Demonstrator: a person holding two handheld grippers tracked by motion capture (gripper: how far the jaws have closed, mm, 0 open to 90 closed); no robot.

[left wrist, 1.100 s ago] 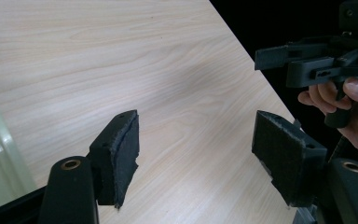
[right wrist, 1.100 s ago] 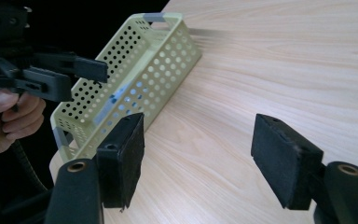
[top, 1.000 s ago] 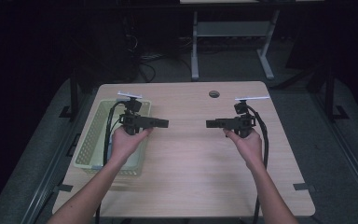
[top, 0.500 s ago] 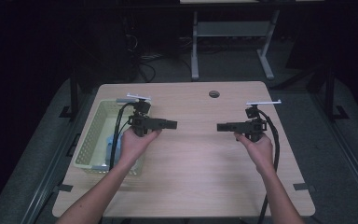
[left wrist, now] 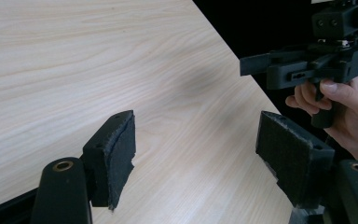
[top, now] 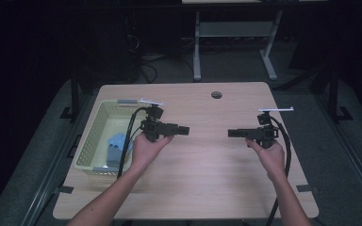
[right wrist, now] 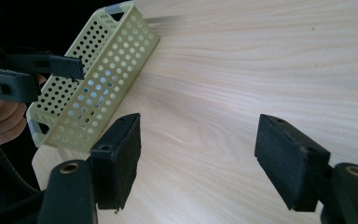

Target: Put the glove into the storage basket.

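Both tongs empty over the surface (top: 207, 179).
I hold left tongs (top: 185, 129) and right tongs (top: 232, 133) wide open, facing each other, basket (top: 92, 136) beside the left.

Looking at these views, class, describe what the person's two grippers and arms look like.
Both the left gripper and the right gripper are black pistol-grip tools with two jaws faced in dark foam pads. Each carries a pale plate on top and trails a black cable. The forearms are bare, without sleeves.

My high view is dim, surroundings near black; the table (top: 207, 174) is evenly lit (soft shadows). Gripper views bright, sharp, edges slightly blurred.
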